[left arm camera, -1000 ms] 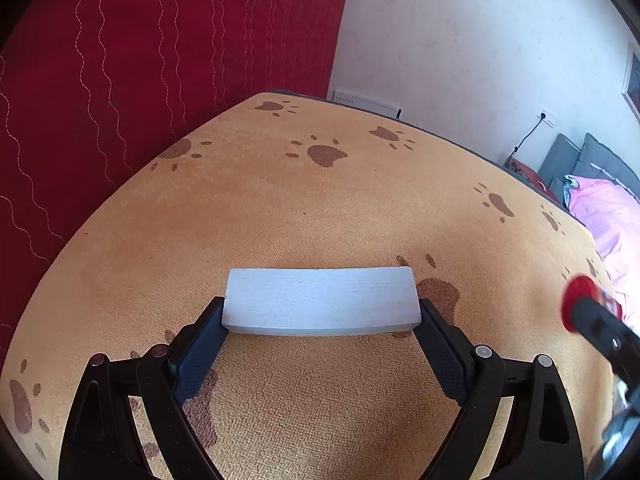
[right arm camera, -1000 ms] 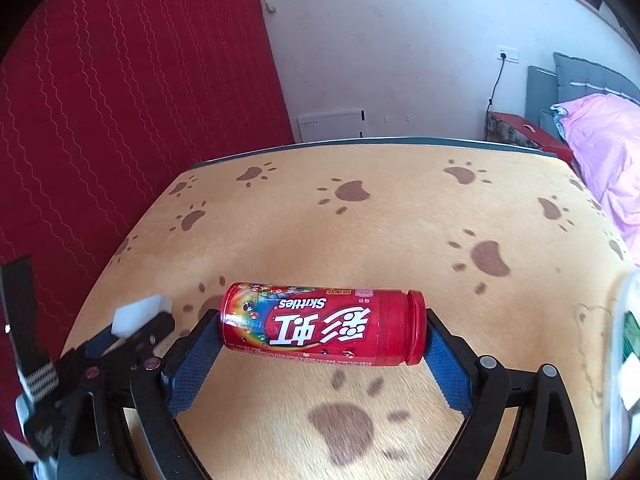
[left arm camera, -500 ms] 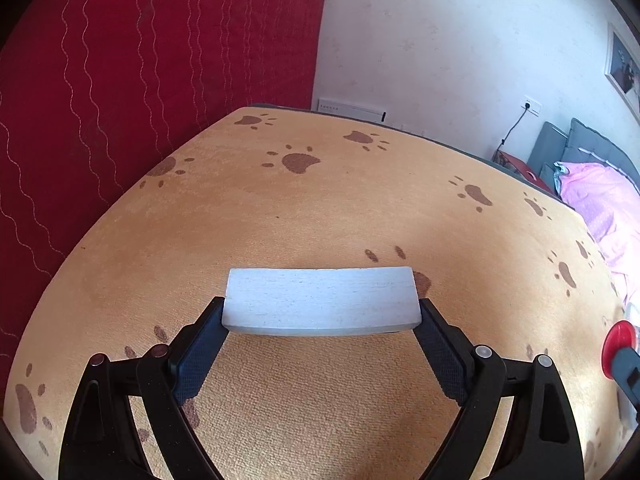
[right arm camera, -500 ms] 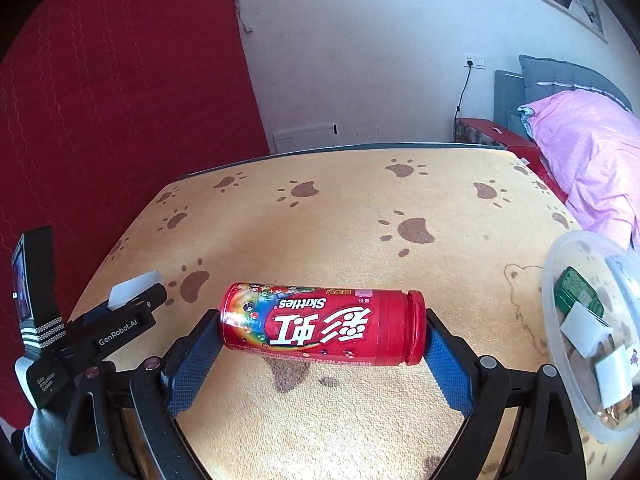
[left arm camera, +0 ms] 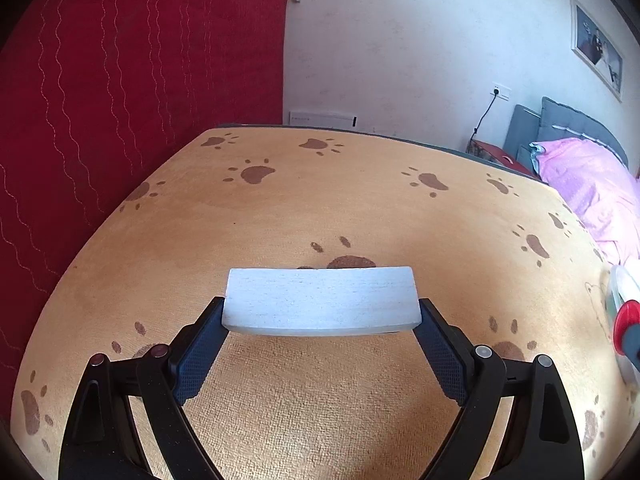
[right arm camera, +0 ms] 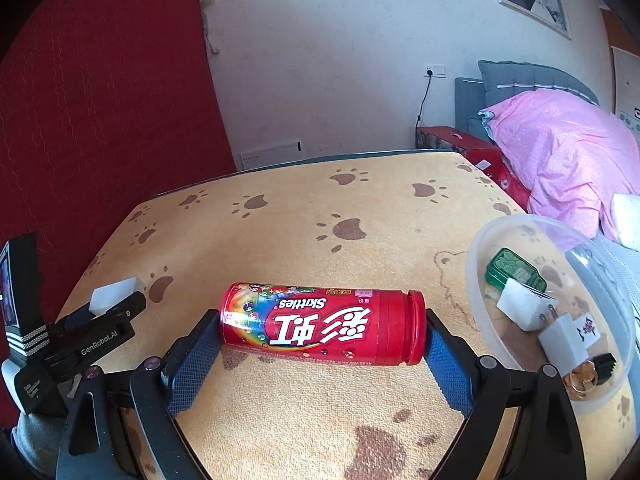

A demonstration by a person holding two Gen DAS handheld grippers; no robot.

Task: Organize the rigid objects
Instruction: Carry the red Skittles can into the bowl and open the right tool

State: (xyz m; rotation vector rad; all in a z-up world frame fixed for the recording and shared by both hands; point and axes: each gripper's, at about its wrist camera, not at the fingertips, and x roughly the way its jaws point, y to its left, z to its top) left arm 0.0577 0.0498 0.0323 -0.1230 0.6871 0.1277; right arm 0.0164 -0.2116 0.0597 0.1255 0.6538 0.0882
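Red cylindrical Skittles candy tube (right arm camera: 322, 324) clamped endwise in our right gripper (right arm camera: 322, 334), pale rectangular wooden block (left arm camera: 320, 300) in left gripper (left arm camera: 320, 322); both headed, we judge, for clear plastic bowl (right arm camera: 480, 240).

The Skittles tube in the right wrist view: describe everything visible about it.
The Skittles tube is a glossy red cylinder, plastic by its look, with a ribbed red cap closed on its right end. Its label shows a rainbow, coloured candies, the white word Skittles and large white Chinese characters, all upside down in the right wrist view. It lies sideways, clamped end to end by the right tool, one blue pad on its base, the other on the cap. It is held above the paw-print cloth, left of the clear bowl.
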